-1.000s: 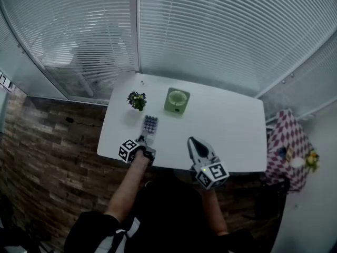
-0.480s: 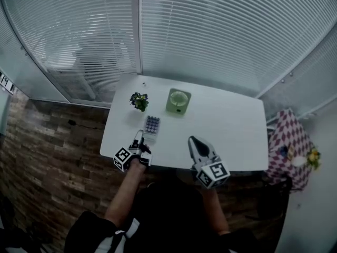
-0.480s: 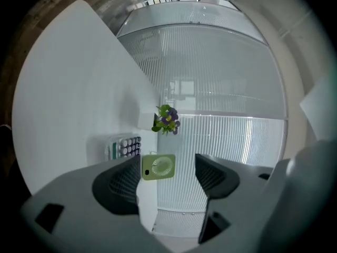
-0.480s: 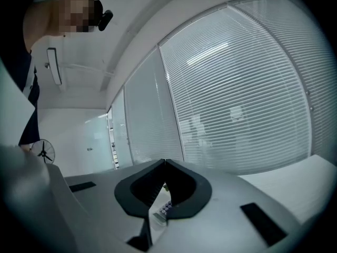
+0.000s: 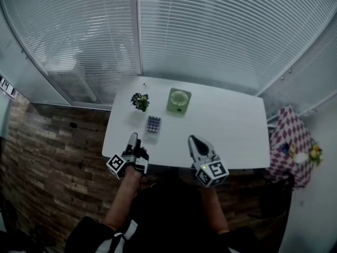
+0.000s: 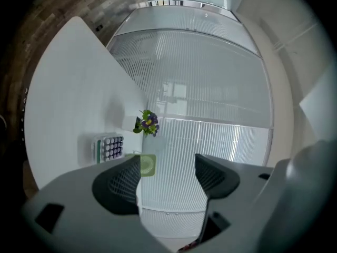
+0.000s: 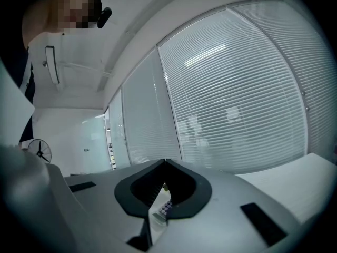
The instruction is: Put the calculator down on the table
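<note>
Slatted blinds (image 5: pixel 210 36) fill the far wall behind a white table (image 5: pixel 231 125), which stands on brick-patterned flooring (image 5: pixel 52 157). A small stand under a checked cloth (image 5: pixel 287 138) sits off the table's right end. At the back of the table a square green object (image 5: pixel 178 100) stands beside a little potted plant (image 5: pixel 139 101). They are near each other but not touching.

The calculator (image 5: pixel 153 126) lies flat on the table in front of those two and apart from both. The left gripper (image 5: pixel 134 139) hangs at the table's near edge. The calculator is ahead of it and slightly to its right, with bare tabletop between them. In the left gripper view its jaws stand wide with only background in the gap, and the calculator (image 6: pixel 108 147) shows outside the left-hand jaw.

The right gripper (image 5: pixel 191 139) is further right along the same edge. Its jaws are pressed tip to tip and hold nothing.
</note>
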`<state>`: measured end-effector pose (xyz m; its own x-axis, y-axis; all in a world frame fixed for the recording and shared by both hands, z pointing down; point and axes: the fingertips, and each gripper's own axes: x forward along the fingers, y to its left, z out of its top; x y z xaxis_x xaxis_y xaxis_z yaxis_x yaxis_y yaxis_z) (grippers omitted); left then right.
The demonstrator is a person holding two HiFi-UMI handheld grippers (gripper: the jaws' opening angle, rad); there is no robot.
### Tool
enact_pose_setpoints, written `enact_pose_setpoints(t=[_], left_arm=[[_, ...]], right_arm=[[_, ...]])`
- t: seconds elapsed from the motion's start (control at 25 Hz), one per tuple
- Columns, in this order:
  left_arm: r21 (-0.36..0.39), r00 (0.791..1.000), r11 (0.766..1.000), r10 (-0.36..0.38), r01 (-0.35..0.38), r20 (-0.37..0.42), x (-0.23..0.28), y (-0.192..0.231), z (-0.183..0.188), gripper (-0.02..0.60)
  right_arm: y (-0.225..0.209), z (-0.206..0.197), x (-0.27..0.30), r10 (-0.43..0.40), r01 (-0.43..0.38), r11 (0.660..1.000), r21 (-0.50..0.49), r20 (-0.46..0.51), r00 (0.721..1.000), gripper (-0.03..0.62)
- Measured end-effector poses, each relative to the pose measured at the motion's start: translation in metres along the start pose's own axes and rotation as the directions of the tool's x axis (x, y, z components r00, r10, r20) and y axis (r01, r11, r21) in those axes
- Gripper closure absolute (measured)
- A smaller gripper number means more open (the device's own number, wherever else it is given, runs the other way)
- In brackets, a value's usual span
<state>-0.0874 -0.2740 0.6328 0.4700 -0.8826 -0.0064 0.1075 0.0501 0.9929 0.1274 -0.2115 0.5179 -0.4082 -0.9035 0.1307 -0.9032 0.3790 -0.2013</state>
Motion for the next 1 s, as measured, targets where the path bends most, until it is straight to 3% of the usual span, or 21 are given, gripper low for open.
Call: enact_pose_setpoints(t=[0.16,0.68,0.88,0.96,1.0], left_arm=[[0.060,1.000,0.998,0.019,-0.020,0.009,-0.003,-0.002,0.008,0.279],[0.003,1.000,1.000,-0.019,0.019,0.013,-0.005,-0.022,0.004,0.279],[0.175,0.998,0.983,-0.059,0.063,-0.031,0.002,-0.050,0.000,0.279],[0.289,0.995,0.953,-0.082,0.094,-0.053,0.004,-0.065,-0.001,0.279],[0.373,0.996,0.924,-0.070,0.088,-0.062,0.004,-0.069,0.000,0.279]], right_arm=[[-0.006,0.003,0.000,-0.010,0.010,1.000,-0.017,0.004,1.000,0.588],[-0.015,-0.001,0.003,-0.067,0.066,0.995,-0.077,-0.003,0.998,0.588],[-0.016,-0.001,0.001,-0.055,0.056,0.996,-0.065,0.011,0.998,0.588],[-0.016,-0.002,0.001,-0.056,0.056,0.997,-0.058,0.007,0.998,0.588],[-0.017,-0.002,0.001,-0.065,0.065,0.996,-0.062,-0.003,0.998,0.588]])
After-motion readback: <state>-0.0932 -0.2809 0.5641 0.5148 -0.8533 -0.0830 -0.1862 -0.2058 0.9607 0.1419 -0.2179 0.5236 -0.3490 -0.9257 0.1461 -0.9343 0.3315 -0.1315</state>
